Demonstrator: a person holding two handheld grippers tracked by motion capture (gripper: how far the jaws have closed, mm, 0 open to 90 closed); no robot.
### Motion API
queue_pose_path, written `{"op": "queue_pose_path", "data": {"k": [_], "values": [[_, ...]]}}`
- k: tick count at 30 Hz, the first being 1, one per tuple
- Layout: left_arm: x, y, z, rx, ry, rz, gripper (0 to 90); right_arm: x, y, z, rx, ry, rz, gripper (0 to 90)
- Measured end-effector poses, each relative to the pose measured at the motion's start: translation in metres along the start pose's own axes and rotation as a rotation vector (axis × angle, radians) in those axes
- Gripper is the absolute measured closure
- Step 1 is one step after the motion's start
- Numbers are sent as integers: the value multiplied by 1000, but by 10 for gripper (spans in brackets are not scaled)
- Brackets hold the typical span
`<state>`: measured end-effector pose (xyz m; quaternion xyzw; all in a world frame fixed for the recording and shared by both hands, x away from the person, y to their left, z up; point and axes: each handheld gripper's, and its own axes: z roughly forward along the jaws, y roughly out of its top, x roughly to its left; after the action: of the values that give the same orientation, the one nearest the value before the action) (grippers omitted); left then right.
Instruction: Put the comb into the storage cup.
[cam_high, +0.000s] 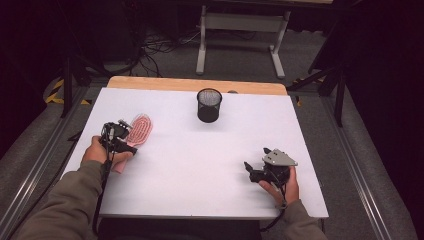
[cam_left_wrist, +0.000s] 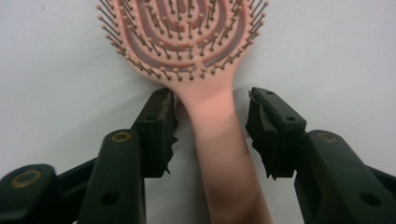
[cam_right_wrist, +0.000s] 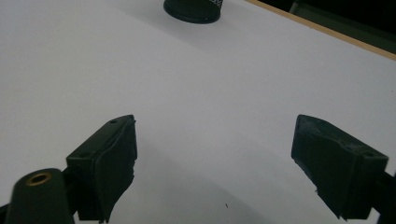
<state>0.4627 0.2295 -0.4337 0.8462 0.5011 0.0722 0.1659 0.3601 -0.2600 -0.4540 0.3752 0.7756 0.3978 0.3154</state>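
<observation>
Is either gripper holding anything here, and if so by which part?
Nothing is held. The left gripper is open astride the pink hairbrush handle near its neck, without clamping it. The right gripper is open over bare table.

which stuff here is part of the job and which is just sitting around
In the job:
- pink hairbrush, handle between the jaws of the left gripper, no grip visible
- left gripper

Lying about:
- black mesh cup, standing apart at the far side of the white table
- right gripper, open over bare table
</observation>
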Motion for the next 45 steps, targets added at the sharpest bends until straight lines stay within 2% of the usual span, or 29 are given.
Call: {"op": "queue_pose_path", "data": {"k": [2, 3, 5, 6, 12, 16, 17, 18, 19, 20, 21, 22, 23, 24, 25, 26, 27, 29, 30, 31, 32, 35, 37, 40, 42, 43, 44, 45], "values": [[1, 6, 1, 32, 5, -9, 590, 0, 0, 0, 2, 2, 2, 150], [1, 6, 1, 32, 5, -9, 605, 0, 0, 0, 2, 2, 2, 150], [0, 13, 1, 75, 15, -31, 632, -1, 0, 1, 4, 0, 3, 150], [-2, 14, 2, 82, 20, -38, 639, -1, 1, 1, 5, 0, 6, 151], [-6, 15, 2, 83, 44, -31, 699, -1, 1, 0, 6, 5, 9, 152], [-7, 12, 2, 49, 58, -14, 700, -2, 0, 0, 2, 5, 12, 152], [-7, 9, 1, 20, 59, -5, 701, -2, 0, 0, -3, 3, 16, 152], [-7, 9, 1, 20, 59, -5, 700, -2, 0, 0, -3, 3, 16, 152], [-6, 7, -1, -1, 68, -12, 700, -2, 0, 0, -4, 4, 17, 152], [-6, 4, -5, -36, 66, -5, 701, -2, 0, -1, -4, 1, 17, 152], [-6, 4, -5, -36, 66, -5, 701, -2, 0, -1, -4, 1, 17, 152], [-6, 1, -11, -86, 102, 2, 701, -2, 1, -1, -6, 1, 17, 151], [-6, 1, -11, -86, 102, 2, 701, -2, 1, -1, -6, 1, 17, 151], [-6, 0, -15, -105, 75, 9, 701, -2, 1, -1, -3, -1, 14, 151], [-7, -3, -22, -148, 96, 24, 701, -1, 1, -1, -5, -1, 13, 150], [-7, -3, -22, -148, 96, 24, 700, -1, 1, -1, -7, -2, 13, 150], [-6, -4, -25, -168, 92, 25, 700, -1, 1, -1, -7, -2, 13, 150], [-5, -9, -36, -239, 81, 20, 701, -2, 1, -2, -16, -8, 17, 150], [-5, -9, -36, -239, 81, 20, 701, -2, 1, -2, -16, -8, 17, 150], [-4, -11, -38, -272, 62, 16, 701, -2, 1, -2, -17, -10, 16, 150], [-4, -13, -42, -296, 66, 25, 700, -2, 1, -2, -24, -12, 16, 149], [-5, -14, -44, -321, 65, 26, 701, -2, 1, -3, -34, -19, 15, 149], [-5, -15, -46, -363, 62, 39, 701, -2, 1, -4, -41, -24, 18, 149], [-7, -15, -47, -381, 55, 49, 700, -2, 1, -4, -46, -28, 15, 148], [-8, -16, -48, -409, 39, 55, 701, -3, 1, -4, -49, -27, 18, 148], [-9, -17, -50, -441, 46, 73, 701, -3, 1, -4, -51, -26, 19, 148], [-9, -17, -50, -441, 46, 73, 701, -3, 1, -4, -51, -26, 19, 148], [-10, -17, -50, -463, 30, 81, 701, -3, 1, -4, -52, -28, 21, 147]]}}
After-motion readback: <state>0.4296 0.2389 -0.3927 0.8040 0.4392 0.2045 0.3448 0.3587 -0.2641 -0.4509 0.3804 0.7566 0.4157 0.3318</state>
